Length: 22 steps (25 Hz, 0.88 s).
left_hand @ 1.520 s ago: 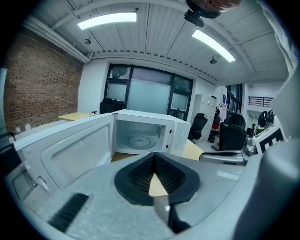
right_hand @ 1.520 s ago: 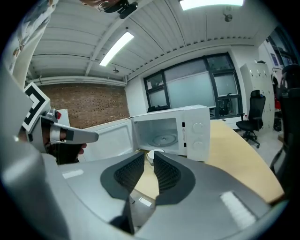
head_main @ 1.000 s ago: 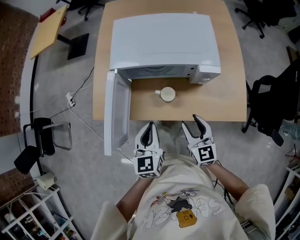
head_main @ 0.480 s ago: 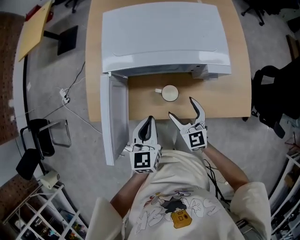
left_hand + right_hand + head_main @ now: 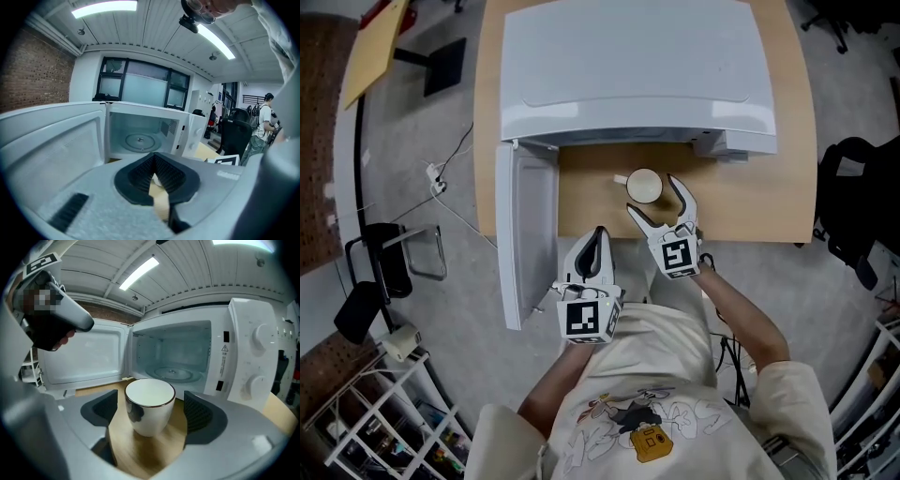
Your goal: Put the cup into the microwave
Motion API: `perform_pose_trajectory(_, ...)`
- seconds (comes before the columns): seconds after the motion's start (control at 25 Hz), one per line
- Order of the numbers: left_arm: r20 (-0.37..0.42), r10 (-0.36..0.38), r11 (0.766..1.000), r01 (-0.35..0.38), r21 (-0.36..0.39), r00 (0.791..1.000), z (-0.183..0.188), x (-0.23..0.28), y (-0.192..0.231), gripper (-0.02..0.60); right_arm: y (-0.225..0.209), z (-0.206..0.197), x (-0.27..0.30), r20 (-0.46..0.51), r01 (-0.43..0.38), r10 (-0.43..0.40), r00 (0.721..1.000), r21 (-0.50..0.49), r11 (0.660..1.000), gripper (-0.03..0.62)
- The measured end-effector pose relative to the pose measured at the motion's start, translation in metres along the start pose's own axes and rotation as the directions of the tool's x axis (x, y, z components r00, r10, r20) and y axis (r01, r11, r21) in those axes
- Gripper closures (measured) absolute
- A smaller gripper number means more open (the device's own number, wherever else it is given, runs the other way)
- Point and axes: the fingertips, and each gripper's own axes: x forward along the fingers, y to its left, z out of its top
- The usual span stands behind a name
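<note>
Presently, by item:

- One cup [image 5: 644, 185]: white with a dark rim, upright on the wooden bench [image 5: 750, 202]. It stands just before the mouth of the microwave [image 5: 628, 75], not inside it, with its handle toward the door side.
- The microwave: white, set at the rear of the bench. Its door [image 5: 525, 239] is swung wide open past the bench's left edge, and a glass turntable [image 5: 176, 372] shows within.
- Writing on the microwave: the front panel carries two dials [image 5: 260, 336] and a narrow warning label [image 5: 224, 361] with a triangle sign. Its print is too small to read.
- The right gripper [image 5: 652, 194]: the jaws are opening and stand spread to either side of the cup. The cup is between the pads [image 5: 195, 413], which do not press on it.
- The left gripper [image 5: 599, 232]: the jaws are drawn together with nothing in them. It hangs off the bench's near edge, beside the open door.
- Marker cubes [image 5: 677, 256]: black-and-white square codes, one on each gripper, with no letters.
- The person's shirt [image 5: 647, 422]: a cartoon print whose lettering is not legible.
- Changes against a second ago:
  - The right gripper was then short of the bench edge with its jaws narrower. It has since come forward over the bench to straddle the cup.
  - The left gripper lies much where it was, its jaws likewise together.
  - The cup has kept its spot.
  - The door stands open as before.
</note>
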Motion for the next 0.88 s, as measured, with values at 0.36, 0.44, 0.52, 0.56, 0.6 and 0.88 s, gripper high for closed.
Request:
perform_pose_trajectory(0.36,-0.063,0.034,0.999,-0.034,0.007,0.997,-0.019,-0.01,0.011,0.577,0.0,-0.008,0.025,0.007,-0.043,0.043,0.999,0.016,0.999,0.197)
perform_pose_trajectory(0.44,-0.07,0.04,0.999,-0.039,0.008,0.997,-0.021,-0.009,0.014,0.577,0.001,-0.012,0.026,-0.005,-0.046,0.046,0.999,0.014,0.999,0.198)
perform_pose_trajectory(0.52,-0.071,0.041,0.999,-0.04,0.01,0.997,-0.021,-0.008,0.013,0.577,0.001,-0.012,0.026,-0.014,-0.049,0.049,0.999,0.011,0.999,0.2)
perform_pose_trajectory(0.56,-0.071,0.04,0.999,-0.04,0.01,0.997,-0.021,-0.008,0.013,0.577,0.0,-0.01,0.026,-0.014,-0.053,0.053,0.999,0.006,0.999,0.2)
perform_pose_trajectory(0.6,-0.071,0.039,0.999,-0.039,0.01,0.997,-0.021,-0.007,0.012,0.577,0.0,-0.009,0.026,-0.017,-0.056,0.056,0.998,0.002,0.998,0.2)
perform_pose_trajectory(0.88,-0.065,0.042,0.999,-0.042,0.011,0.997,-0.02,-0.008,0.011,0.577,-0.004,-0.003,0.025,-0.026,-0.048,0.049,0.998,0.014,0.999,0.2)
